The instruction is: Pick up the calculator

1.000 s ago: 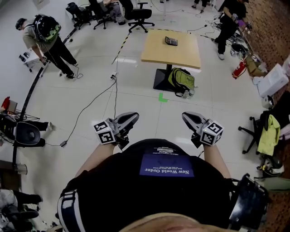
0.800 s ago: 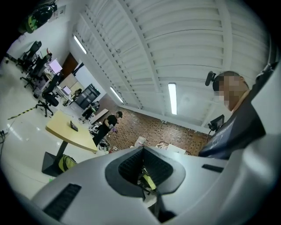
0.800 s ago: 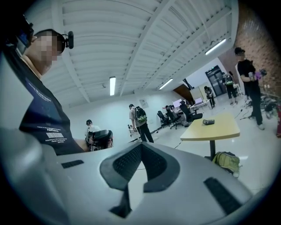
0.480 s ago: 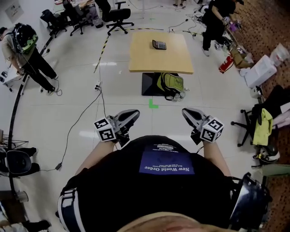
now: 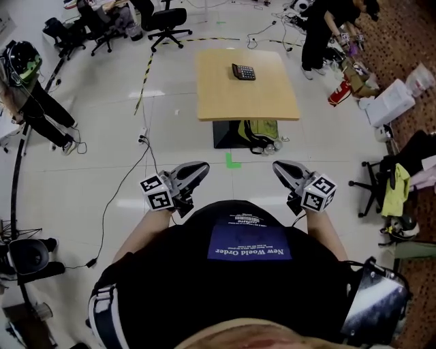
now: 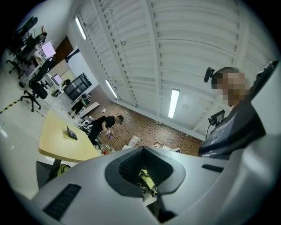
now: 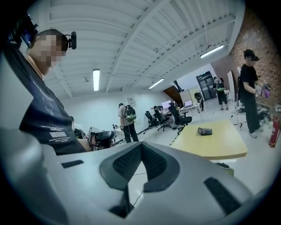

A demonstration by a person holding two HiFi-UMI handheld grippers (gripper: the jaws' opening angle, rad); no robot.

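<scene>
The dark calculator (image 5: 243,71) lies flat on the far part of a light wooden table (image 5: 225,99), well ahead of me across the floor. It also shows small in the left gripper view as the calculator (image 6: 71,132) and in the right gripper view as the calculator (image 7: 204,131). My left gripper (image 5: 195,170) and right gripper (image 5: 283,169) are both held close in front of the person's torso, far short of the table. Each is shut with nothing between its jaws.
A green backpack (image 5: 256,129) leans at the table's base, with a green tape mark (image 5: 232,161) on the floor before it. A cable (image 5: 133,167) runs across the tiles at left. People stand at far left (image 5: 27,85) and top right (image 5: 319,31). Office chairs (image 5: 167,19) stand behind the table.
The table with the calculator has grown larger and nearer in the head view, and the room has slid past. Both grippers keep their place before the torso, still shut.
</scene>
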